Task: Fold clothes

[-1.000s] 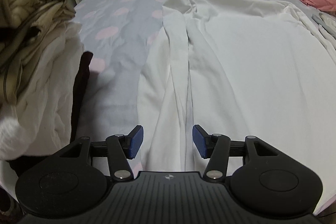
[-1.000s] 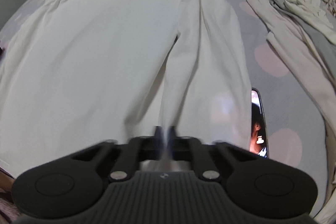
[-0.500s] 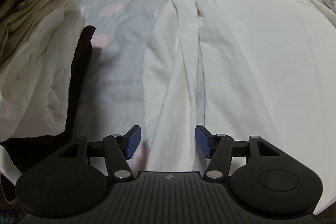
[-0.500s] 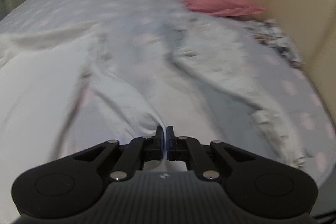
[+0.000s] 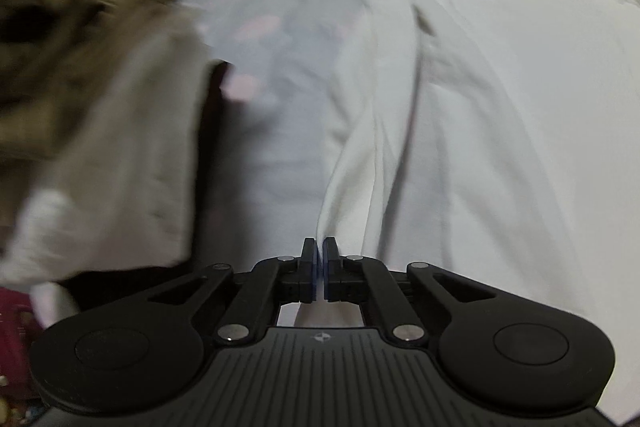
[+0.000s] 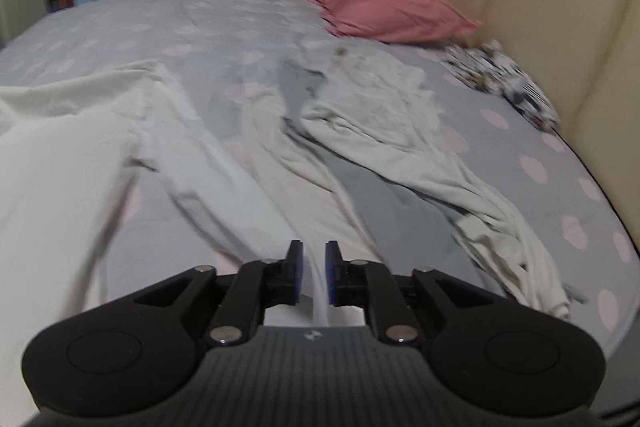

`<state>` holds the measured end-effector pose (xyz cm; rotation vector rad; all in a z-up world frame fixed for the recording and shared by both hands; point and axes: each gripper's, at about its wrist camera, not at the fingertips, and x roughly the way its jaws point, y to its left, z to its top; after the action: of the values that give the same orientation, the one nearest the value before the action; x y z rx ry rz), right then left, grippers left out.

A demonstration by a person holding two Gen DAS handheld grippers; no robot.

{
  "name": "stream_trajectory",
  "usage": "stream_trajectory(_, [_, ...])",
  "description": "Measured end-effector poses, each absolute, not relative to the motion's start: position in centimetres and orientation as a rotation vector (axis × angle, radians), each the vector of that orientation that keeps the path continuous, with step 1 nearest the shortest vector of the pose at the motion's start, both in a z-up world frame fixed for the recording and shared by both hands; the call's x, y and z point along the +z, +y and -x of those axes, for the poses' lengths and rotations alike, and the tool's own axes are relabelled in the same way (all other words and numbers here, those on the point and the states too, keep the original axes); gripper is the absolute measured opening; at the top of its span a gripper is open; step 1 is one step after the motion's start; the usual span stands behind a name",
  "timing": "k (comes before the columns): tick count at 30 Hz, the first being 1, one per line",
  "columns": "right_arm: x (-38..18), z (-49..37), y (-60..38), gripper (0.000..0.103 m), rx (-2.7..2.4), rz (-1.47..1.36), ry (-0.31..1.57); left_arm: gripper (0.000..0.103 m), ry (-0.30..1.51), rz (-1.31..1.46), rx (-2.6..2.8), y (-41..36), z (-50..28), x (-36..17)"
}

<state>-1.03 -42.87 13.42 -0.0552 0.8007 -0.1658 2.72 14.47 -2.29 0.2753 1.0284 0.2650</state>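
A white long-sleeved shirt [image 5: 500, 107] lies spread on the bed. In the left wrist view its near sleeve [image 5: 360, 155] runs down to my left gripper [image 5: 319, 247], which is shut on the sleeve's end. In the right wrist view the shirt's body [image 6: 52, 167] fills the left side, and its other sleeve [image 6: 224, 179] trails toward my right gripper [image 6: 314, 255]. That gripper's blue pads [image 6: 296, 259] stand a little apart, open, with the white sleeve cloth lying loosely between them.
A blurred pile of brown striped and white clothes [image 5: 88, 75] rises at the left bed edge. A crumpled pale garment [image 6: 380, 115], a pink pillow [image 6: 384, 7] and a patterned cloth [image 6: 504, 79] lie near the cream headboard [image 6: 560, 27]. The dotted grey sheet [image 5: 272, 47] shows between them.
My left gripper has shut on the near sleeve's end. My right gripper swung up toward the headboard with its sleeve, and its fingers have now parted.
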Motion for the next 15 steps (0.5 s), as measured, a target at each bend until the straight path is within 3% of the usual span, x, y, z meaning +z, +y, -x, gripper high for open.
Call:
stream_trajectory(2, [13.6,1.7,-41.5,0.033,-0.1,0.069,0.785,0.001,0.991,-0.335,0.349,14.7,-2.4,-1.6])
stream_trajectory(3, [13.7,2.1,-40.8,0.034,-0.066,0.077,0.778,0.001,0.98,-0.354,0.375,14.7,-2.3,-1.4])
stream_trajectory(7, [13.1,2.7,-37.8,0.033,0.132,0.061,0.812,0.003,0.968,-0.32,0.362,15.2,-1.3,-0.7])
stream_trajectory(11, [11.4,3.7,-34.7,0.031,0.324,0.087,0.91,0.017,0.936,-0.285,0.294,14.8,0.0,0.4])
stream_trajectory(15, [9.1,4.7,-32.1,0.025,0.432,0.171,1.024,0.021,0.913,-0.219,0.129,14.2,1.5,1.8])
